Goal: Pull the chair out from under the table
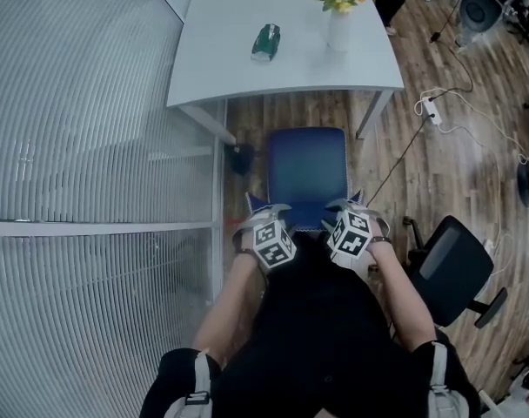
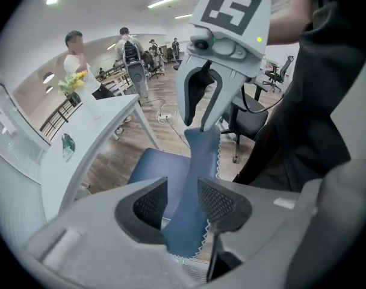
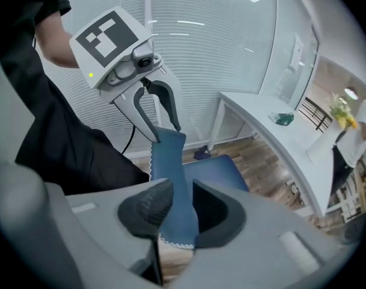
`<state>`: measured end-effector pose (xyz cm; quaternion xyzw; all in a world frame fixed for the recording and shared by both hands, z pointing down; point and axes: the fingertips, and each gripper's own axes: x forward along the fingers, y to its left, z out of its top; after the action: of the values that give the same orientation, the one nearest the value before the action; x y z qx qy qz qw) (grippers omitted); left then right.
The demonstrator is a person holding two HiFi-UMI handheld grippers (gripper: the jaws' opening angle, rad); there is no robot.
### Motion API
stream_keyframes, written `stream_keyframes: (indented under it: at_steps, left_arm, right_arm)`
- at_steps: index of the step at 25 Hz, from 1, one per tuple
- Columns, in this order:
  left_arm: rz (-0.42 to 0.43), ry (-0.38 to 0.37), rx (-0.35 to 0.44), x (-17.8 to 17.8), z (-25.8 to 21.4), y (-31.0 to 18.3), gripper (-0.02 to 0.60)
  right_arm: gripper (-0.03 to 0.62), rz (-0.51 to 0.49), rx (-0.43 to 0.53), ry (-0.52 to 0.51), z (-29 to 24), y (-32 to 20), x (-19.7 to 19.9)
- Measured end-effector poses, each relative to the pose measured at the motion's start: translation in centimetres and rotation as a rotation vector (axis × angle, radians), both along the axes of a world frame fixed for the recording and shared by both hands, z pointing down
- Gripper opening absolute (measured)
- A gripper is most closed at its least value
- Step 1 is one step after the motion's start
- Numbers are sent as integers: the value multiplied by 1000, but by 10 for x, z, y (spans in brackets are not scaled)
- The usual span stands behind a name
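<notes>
The blue chair's seat (image 1: pixel 306 168) stands on the wood floor just in front of the white table (image 1: pixel 247 68), its backrest (image 1: pixel 308 219) nearest me. My left gripper (image 1: pixel 269 209) and right gripper (image 1: pixel 350 203) sit over the backrest's top edge, one toward each end. In the left gripper view the blue backrest (image 2: pixel 195 167) runs between the jaws of the left gripper (image 2: pixel 182 203), with a gap at the pads; it is open. In the right gripper view the backrest (image 3: pixel 171 173) stands between the jaws of the right gripper (image 3: pixel 182 206), which do not clamp it.
On the table stand a vase of yellow flowers (image 1: pixel 338 24) and a green object (image 1: pixel 265 42). A black office chair (image 1: pixel 451 268) is at my right. A ribbed glass wall (image 1: pixel 90 146) runs along the left. A power strip (image 1: pixel 430 110) with cables lies on the floor.
</notes>
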<state>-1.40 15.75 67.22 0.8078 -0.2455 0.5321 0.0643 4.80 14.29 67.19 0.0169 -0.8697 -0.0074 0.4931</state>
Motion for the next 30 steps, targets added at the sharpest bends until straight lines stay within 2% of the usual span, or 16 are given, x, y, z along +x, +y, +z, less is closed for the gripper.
stream_keyframes:
  at_steps: [6,13,16,21,27,30]
  left_arm:
    - [-12,7,141,5,-50,-49,166]
    - [-51,103,316,24,-123,-105,141]
    - [-105,189,373,31,-156,-120,119]
    - [-164,367,425,44,-204,-135,72]
    - [-231,574,441,49,-243,-142,43]
    - [-264,645,445,46,-255,-141,21]
  right_arm:
    - [95,54,148,-43,-50,-54,12]
    - [38,156,334,-237,-143,-108,9]
    - [4,199,373,-327,-183,-120,6]
    - [3,285,389,-475,-232,-134,5]
    - [2,354,319,-606,-263,-135,9]
    - [2,364,290,-650,-273,-132,11]
